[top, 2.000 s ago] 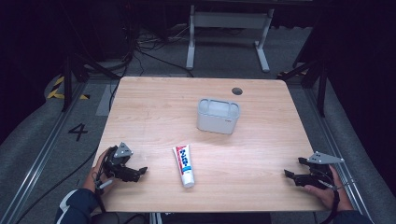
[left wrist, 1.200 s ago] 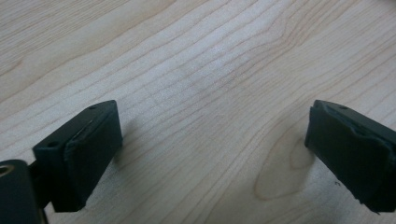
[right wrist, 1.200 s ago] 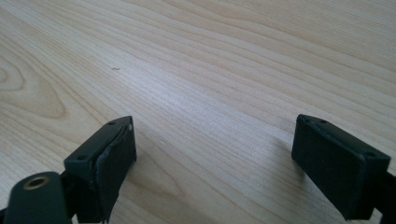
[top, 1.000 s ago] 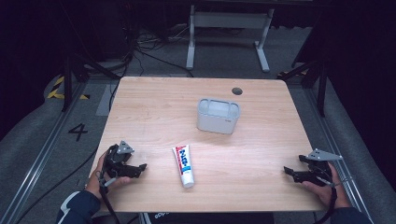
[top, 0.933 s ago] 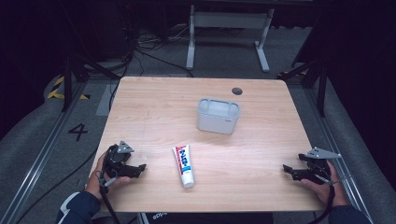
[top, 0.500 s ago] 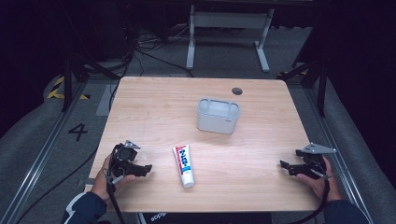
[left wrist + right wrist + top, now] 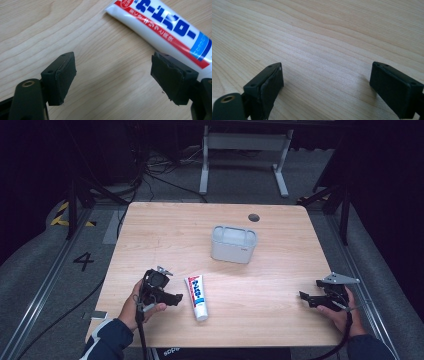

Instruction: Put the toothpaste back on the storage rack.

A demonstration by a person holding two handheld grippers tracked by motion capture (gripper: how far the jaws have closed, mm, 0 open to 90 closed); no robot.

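My left hand-held gripper [image 7: 170, 298] sits near the front left of the worktop [image 7: 280, 320], jaws spread wide and holding nothing; in the left gripper view the bare wood lies between its pads [image 7: 61, 75], and the tube of toothpaste [image 7: 162, 27] crosses just beyond the far jaw. My right hand-held gripper [image 7: 307, 298] is at the front right edge, jaws likewise parted and empty, with only wood grain between its pads [image 7: 270, 86] in the right gripper view.

Compared with two seconds ago, my left hand-held gripper has edged toward the tube and turned to face it, and my right one has slid a little inward along the edge. The tube [image 7: 196, 293] and the container [image 7: 233, 244] have not moved.

I count two hand-held grippers, one toothpaste tube, white with red and blue print, lying flat with its cap toward me, and one grey lidded container behind it near the middle, well apart from the tube.

The worktop is pale wood with a dark round hole [image 7: 254, 217] near the back. Around it the grey floor carries cables [image 7: 160, 167], a painted number 4 [image 7: 83, 261], and a grey metal frame [image 7: 245, 150] in the dark beyond.
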